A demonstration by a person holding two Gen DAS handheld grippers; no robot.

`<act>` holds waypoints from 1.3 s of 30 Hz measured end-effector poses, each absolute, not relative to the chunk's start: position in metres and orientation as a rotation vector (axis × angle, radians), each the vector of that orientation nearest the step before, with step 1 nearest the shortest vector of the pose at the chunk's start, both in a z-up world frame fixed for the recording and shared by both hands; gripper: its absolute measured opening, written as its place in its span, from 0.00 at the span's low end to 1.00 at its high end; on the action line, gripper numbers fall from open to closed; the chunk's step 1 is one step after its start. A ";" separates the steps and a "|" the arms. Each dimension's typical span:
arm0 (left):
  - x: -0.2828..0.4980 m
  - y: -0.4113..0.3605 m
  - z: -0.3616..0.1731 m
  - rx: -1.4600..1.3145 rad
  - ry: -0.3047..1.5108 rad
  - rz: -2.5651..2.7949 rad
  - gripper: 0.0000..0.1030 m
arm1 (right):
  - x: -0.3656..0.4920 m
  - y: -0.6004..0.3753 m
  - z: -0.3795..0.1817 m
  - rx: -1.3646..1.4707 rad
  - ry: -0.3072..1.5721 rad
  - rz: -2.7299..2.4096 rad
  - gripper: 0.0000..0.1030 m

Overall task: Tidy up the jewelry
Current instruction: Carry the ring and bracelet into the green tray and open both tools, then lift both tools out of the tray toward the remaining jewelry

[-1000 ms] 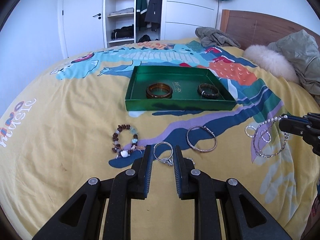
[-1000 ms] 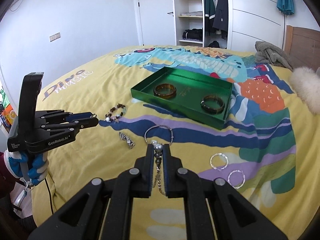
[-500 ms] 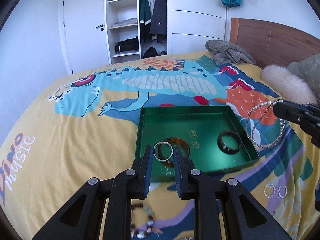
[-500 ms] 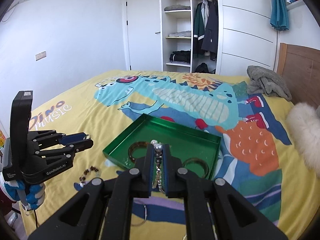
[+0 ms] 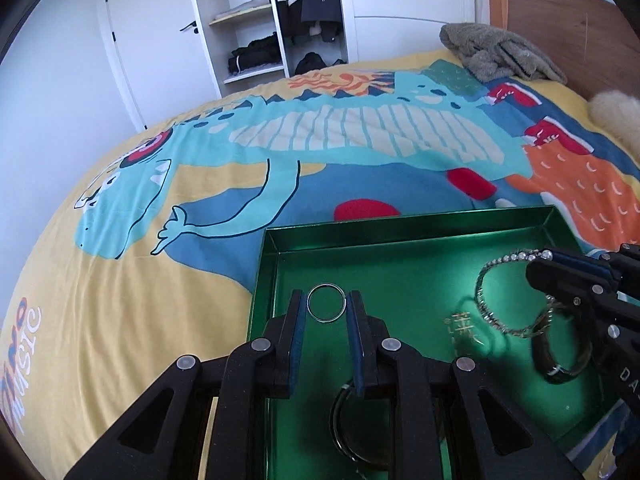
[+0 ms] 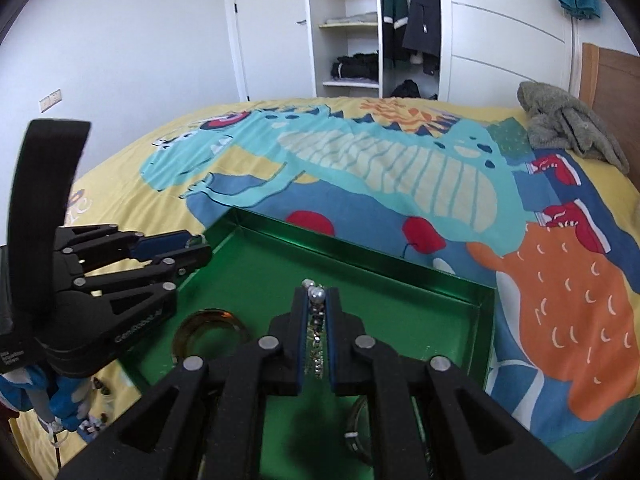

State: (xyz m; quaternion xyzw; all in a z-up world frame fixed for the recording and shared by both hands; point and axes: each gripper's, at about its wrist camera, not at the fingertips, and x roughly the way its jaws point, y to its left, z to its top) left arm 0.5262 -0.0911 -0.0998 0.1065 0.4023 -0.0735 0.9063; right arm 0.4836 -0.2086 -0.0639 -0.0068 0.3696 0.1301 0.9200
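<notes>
My left gripper (image 5: 326, 298) is shut on a thin silver ring (image 5: 326, 322), held upright over the near left part of the green tray (image 5: 272, 264). An amber bangle (image 6: 208, 328) and a dark bangle (image 5: 560, 356) lie in the tray. My right gripper (image 6: 316, 300) is shut on a rhinestone bracelet with pearls (image 6: 317, 295). The bracelet (image 5: 492, 312) hangs as a loop above the tray's middle. In the left wrist view the right gripper (image 5: 534, 272) comes in from the right. The left gripper (image 6: 202, 250) shows at the tray's left edge (image 6: 224, 236).
The tray rests on a yellow dinosaur bedspread (image 5: 120, 280). A grey blanket (image 5: 500, 56) and a fluffy white cushion (image 5: 616, 116) lie by the wooden headboard (image 5: 560, 12). A beaded bracelet (image 6: 96, 392) lies on the bed below the left gripper. An open wardrobe (image 6: 360, 40) stands behind.
Both grippers have travelled forward from the loose jewelry on the bedspread to above the green tray, carrying the ring and the rhinestone bracelet. Their jaws have not changed.
</notes>
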 end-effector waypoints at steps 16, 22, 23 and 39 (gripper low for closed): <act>0.556 -0.085 -0.132 0.227 0.973 -0.084 0.23 | 0.533 -0.243 -0.122 0.016 0.995 0.114 0.09; 0.542 -0.075 -0.110 0.162 0.915 -0.115 0.38 | 0.513 -0.251 -0.101 0.019 0.936 0.092 0.23; 0.537 -0.074 -0.101 0.161 0.898 -0.118 0.40 | 0.507 -0.253 -0.094 0.022 0.915 0.099 0.23; 0.325 0.005 0.025 0.132 0.698 -0.127 0.44 | 0.281 -0.273 0.054 0.035 0.636 0.190 0.23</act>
